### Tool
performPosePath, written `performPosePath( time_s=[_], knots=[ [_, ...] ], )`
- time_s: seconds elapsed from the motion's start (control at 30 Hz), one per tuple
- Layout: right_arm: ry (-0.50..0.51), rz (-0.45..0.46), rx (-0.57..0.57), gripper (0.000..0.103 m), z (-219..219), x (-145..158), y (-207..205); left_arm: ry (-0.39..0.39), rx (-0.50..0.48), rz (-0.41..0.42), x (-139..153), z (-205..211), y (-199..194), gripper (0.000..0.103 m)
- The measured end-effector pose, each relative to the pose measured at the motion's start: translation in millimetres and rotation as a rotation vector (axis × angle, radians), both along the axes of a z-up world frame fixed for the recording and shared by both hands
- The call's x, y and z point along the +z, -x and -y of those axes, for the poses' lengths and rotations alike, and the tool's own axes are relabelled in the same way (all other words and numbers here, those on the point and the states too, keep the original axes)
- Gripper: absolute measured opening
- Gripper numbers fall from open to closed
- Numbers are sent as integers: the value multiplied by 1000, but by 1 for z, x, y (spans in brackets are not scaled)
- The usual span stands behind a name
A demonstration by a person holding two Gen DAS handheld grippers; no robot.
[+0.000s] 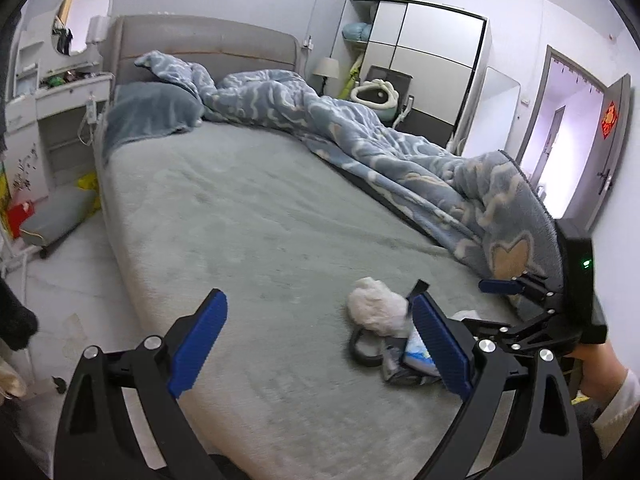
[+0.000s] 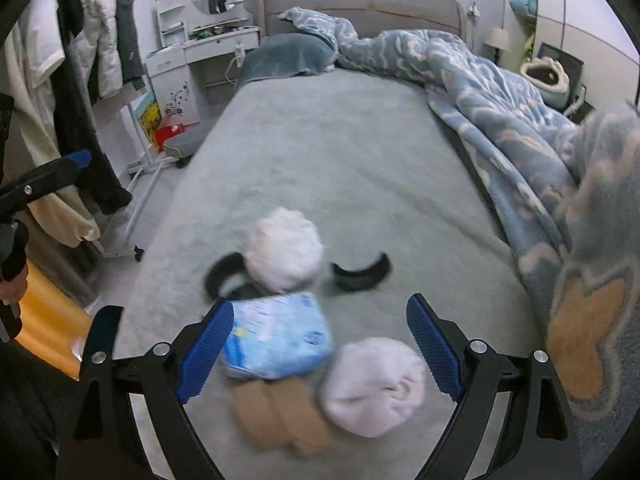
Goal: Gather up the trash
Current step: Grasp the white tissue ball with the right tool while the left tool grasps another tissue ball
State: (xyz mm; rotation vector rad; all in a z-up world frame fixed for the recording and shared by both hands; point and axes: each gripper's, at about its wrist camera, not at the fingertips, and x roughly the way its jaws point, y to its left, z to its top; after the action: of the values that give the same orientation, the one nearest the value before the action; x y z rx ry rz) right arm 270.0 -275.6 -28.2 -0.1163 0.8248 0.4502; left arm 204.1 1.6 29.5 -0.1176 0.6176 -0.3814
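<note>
Right wrist: right hand-held gripper spread wide over blue tissue pack, 2 white wads on bed. Soft, light; pinch midsection. Left hand-held gripper also spread, empty.

Soft cloth and crumpled paper on a bedroom bed.
Matt plush bedsheet; fleecy blanket; crumpled paper wads; glossy plastic packet; ribbed blue gripper pads.

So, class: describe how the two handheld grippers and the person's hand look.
Both the left gripper and the right gripper have black frames, silver bolts and ribbed blue finger pads. The right gripper's body carries a green light. The hand shows a white cuff.
</note>
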Motion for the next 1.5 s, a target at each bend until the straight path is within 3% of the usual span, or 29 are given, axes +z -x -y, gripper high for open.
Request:
performPosePath(
  time_s=[0.2,0.67,0.93,1.03,1.13,1.5],
  knots=[
    [16,-56,-15,89,25,-22,-6,40,-11,-31,-5,20,-18,95],
    [-8,-148,47,89,37,-52,-18,7,-58,-112,-35,74,-46,95],
    [-111,-206,92,66,43,-56,-18,-21,-73,-180,-60,96,-62,95],
    [-123,-191,93,56,47,-53,-15,-27,-70,-194,-67,101,-66,95],
    [-116,-157,97,54,50,-47,-9,-53,-50,-193,-74,104,-71,95],
    [-97,-3,78,52,60,-23,10,6,-23,-231,-86,103,-87,95]
  ],
)
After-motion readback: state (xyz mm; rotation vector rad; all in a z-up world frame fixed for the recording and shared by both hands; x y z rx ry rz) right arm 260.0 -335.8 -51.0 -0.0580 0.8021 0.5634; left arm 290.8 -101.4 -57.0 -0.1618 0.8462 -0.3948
